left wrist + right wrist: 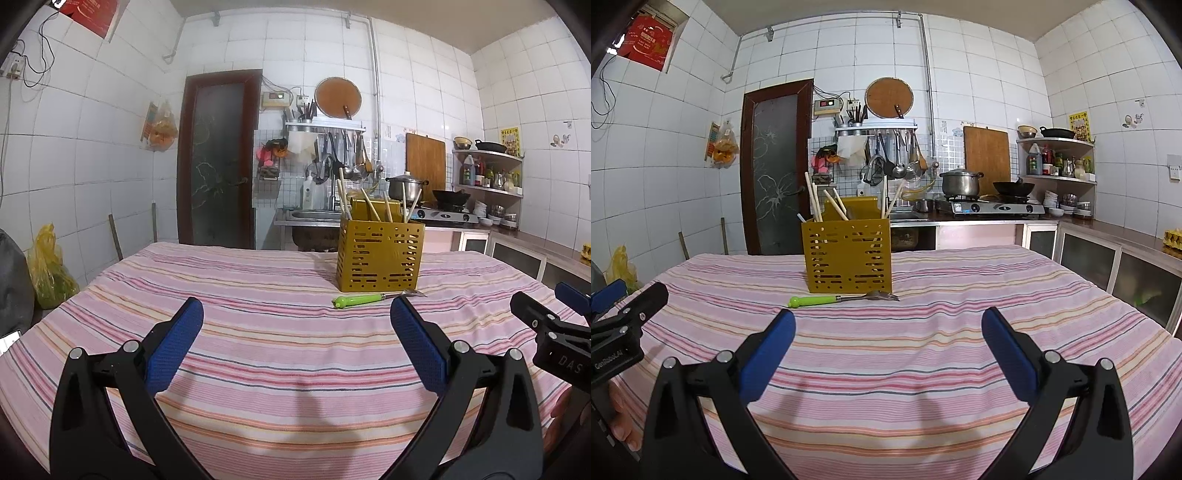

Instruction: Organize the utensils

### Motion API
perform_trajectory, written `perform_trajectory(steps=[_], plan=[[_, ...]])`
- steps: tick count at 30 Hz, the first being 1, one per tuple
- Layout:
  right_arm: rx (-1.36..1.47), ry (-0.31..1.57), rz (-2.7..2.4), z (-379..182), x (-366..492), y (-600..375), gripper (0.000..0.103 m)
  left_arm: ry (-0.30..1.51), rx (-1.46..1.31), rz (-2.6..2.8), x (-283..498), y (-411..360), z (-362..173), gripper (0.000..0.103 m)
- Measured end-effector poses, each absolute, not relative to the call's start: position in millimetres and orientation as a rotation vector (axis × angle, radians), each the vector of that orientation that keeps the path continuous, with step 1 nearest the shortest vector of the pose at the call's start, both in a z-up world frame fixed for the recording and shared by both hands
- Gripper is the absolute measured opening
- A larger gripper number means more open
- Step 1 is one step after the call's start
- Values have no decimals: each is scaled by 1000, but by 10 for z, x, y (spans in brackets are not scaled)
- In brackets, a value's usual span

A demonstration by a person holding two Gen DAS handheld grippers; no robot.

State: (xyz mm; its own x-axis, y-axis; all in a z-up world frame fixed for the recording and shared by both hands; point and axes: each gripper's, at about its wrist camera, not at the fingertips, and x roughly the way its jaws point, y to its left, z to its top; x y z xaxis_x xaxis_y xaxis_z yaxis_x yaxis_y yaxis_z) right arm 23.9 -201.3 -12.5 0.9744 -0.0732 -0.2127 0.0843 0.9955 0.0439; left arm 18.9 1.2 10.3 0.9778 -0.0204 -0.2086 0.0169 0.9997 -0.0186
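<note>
Right wrist view: my right gripper (888, 345) wide, empty, above striped cloth (923, 369). Left gripper (295, 338) likewise wide, empty. Fork (846, 297), green handle, lies flat on cloth just in front of yellow caddy (847, 254). I judge risk: thin flat fork slips from pads, or cloth bunches under fingertips; nudging caddy could tip it. Caddy holds several chopsticks (812, 201) leaning upright.

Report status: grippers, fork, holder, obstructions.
Left gripper open, empty; right gripper open, empty. Green-handled fork flat on the striped cloth, just in front of yellow holder. Nothing blocks it.
</note>
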Motion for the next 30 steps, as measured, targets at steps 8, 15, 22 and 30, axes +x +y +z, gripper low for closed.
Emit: perform_trajectory(steps=[8,15,22,30], plan=[[50,209,-81,-121,251,-2019,98,210,-18,-18,186,10,106,98],[49,209,-81,-121,250,-2022,98,208,-23,-16,167,-6,101,98],[40,206,-83,-107,235,-2025,98,206,-23,-17,164,-8,100,98],[36,203,-83,-102,223,-2029,98,206,-23,-16,163,-8,103,98]])
